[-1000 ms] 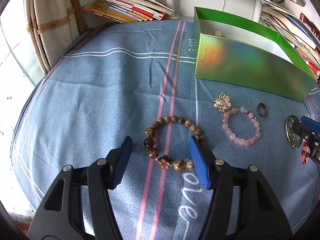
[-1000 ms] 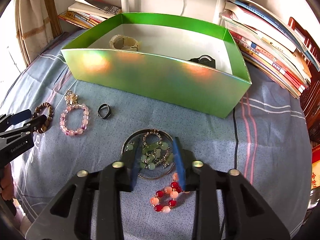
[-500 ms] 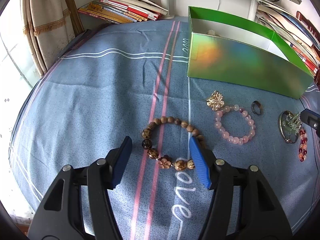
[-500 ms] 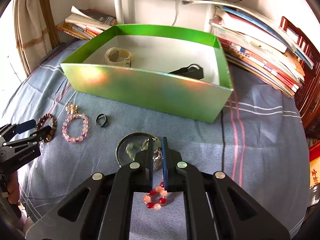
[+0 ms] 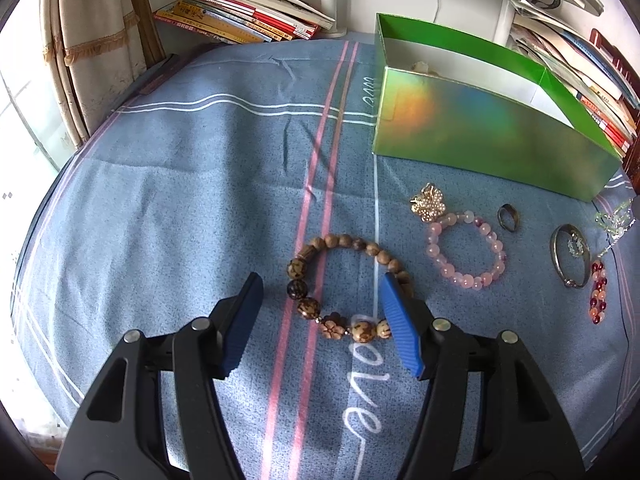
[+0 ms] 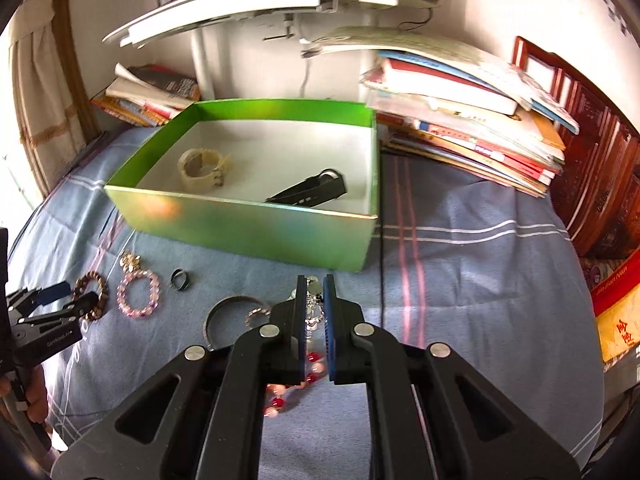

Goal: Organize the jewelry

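My left gripper [image 5: 320, 284] stands open low over a brown wooden bead bracelet [image 5: 335, 241], its fingers on either side and not touching. Beside it lie a pink bead bracelet [image 5: 464, 280], a gold flower brooch [image 5: 429, 203], a dark ring [image 5: 501, 216], a metal bangle [image 5: 554, 252] and a red-and-pink bead bracelet [image 5: 598, 296]. My right gripper [image 6: 314, 282] is shut on a green bead and silver chain piece [image 6: 312, 312], which hangs above the cloth [image 5: 616, 220]. The green box [image 6: 248, 224] ahead holds a beige woven bracelet [image 6: 200, 168] and a black item [image 6: 312, 192].
A blue striped cloth [image 5: 200, 200] covers the table. Book stacks [image 6: 460, 128] lie behind the box on the right and more books [image 5: 248, 20] at the back left. A curtain [image 5: 88, 40] hangs at the left, and a white lamp post [image 6: 204, 60] stands behind.
My right gripper shut on the green bead and chain piece and rose with it off the bangle, toward the box. The left gripper stayed open over the wooden bracelet.
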`<state>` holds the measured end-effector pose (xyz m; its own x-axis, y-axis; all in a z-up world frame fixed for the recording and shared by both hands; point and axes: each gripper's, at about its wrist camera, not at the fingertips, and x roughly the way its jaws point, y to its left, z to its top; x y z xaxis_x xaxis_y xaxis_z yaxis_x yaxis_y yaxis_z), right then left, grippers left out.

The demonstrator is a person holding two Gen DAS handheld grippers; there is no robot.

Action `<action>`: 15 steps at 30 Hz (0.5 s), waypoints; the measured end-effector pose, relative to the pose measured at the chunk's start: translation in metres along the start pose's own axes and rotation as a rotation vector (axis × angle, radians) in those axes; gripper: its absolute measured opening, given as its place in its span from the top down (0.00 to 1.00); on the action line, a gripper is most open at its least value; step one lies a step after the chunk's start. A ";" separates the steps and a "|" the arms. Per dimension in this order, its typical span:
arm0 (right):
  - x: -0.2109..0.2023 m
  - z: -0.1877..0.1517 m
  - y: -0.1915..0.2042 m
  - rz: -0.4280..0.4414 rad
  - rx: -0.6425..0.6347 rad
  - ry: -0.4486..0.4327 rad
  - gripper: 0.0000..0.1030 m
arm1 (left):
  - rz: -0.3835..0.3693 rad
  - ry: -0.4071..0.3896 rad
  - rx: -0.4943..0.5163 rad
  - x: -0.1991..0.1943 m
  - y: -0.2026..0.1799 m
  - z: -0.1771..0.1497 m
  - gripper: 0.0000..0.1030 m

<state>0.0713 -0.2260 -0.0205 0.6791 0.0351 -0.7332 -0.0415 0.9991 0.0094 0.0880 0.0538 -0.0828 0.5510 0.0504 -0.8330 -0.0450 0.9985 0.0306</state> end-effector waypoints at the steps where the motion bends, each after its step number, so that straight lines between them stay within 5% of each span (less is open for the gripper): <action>1: 0.002 0.000 -0.003 -0.013 0.004 0.001 0.92 | 0.001 0.001 -0.001 0.000 0.000 0.000 0.41; 5: 0.021 -0.005 -0.012 -0.054 0.022 0.061 0.92 | 0.005 0.002 0.007 0.002 -0.002 0.000 0.42; 9: 0.035 -0.015 -0.019 -0.060 0.030 0.116 0.92 | 0.002 -0.003 0.034 0.000 -0.010 -0.001 0.53; 15: 0.043 -0.019 -0.025 -0.062 0.052 0.142 0.92 | -0.078 -0.001 0.095 -0.004 -0.030 -0.008 0.51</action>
<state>0.0874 -0.2503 -0.0656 0.5683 -0.0270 -0.8224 0.0376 0.9993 -0.0069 0.0810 0.0233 -0.0848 0.5506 -0.0273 -0.8343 0.0770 0.9969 0.0182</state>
